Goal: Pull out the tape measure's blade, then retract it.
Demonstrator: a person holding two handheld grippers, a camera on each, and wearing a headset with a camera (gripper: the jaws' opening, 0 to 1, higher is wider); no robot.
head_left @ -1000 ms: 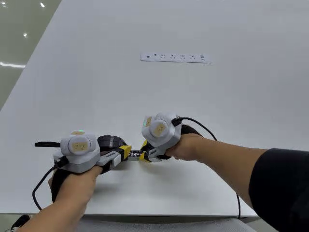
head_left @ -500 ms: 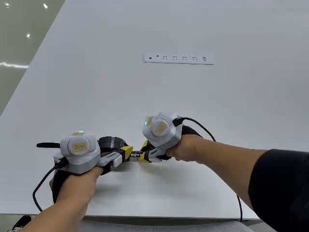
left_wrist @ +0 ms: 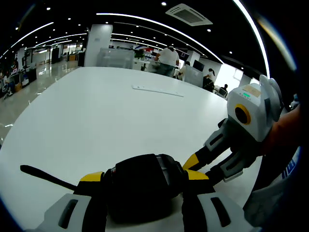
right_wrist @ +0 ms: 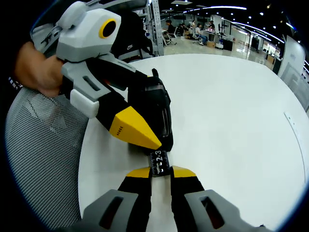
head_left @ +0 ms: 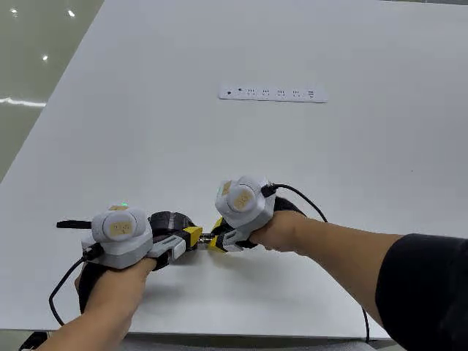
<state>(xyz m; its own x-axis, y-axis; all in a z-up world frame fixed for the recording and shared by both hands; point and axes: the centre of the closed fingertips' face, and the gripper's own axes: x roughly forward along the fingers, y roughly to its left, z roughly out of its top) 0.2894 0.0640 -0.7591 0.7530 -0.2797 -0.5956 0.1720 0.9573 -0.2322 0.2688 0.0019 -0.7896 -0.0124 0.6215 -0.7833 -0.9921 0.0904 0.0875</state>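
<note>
Near edge of the bench (head_left: 329, 168), left of centre: both grippers meet tip to tip.

Right gripper (right_wrist: 161, 172): jaws pinched onto the blade (right_wrist: 158, 162) just behind its end. Printed numerals show between the yellow tips.

Left gripper (left_wrist: 145, 176): clamped across the tape measure (left_wrist: 142, 186), one jaw on each side of the case. In the head view, left gripper (head_left: 183, 228) and right gripper (head_left: 213, 235) sit just apart, with a short run of blade (head_left: 203, 237) bridging them. My read: the pull-out has barely begun.

Handling, as a judgement:
- Case is black moulded plastic with ribbed rubbery panels, rounded and chunky. Probably compact and fairly dense, so the grip across the flat sides looks sound.
- Blade is thin, dark printed steel. It is stiff along its length while short but will buckle once long, and its edges can slip in the pads.
- Hold the blade at the end hook and pull straight in line with the case mouth.
- The spring return will fight the pull. Let it back slowly or it whips.

A black strap (left_wrist: 46, 176) trails from the case along the bench toward the left edge.

Bench top is matte white and smooth. Farther out, toward the far edge, a white power strip (head_left: 272, 93) lies flat, well apart from the work.
</note>
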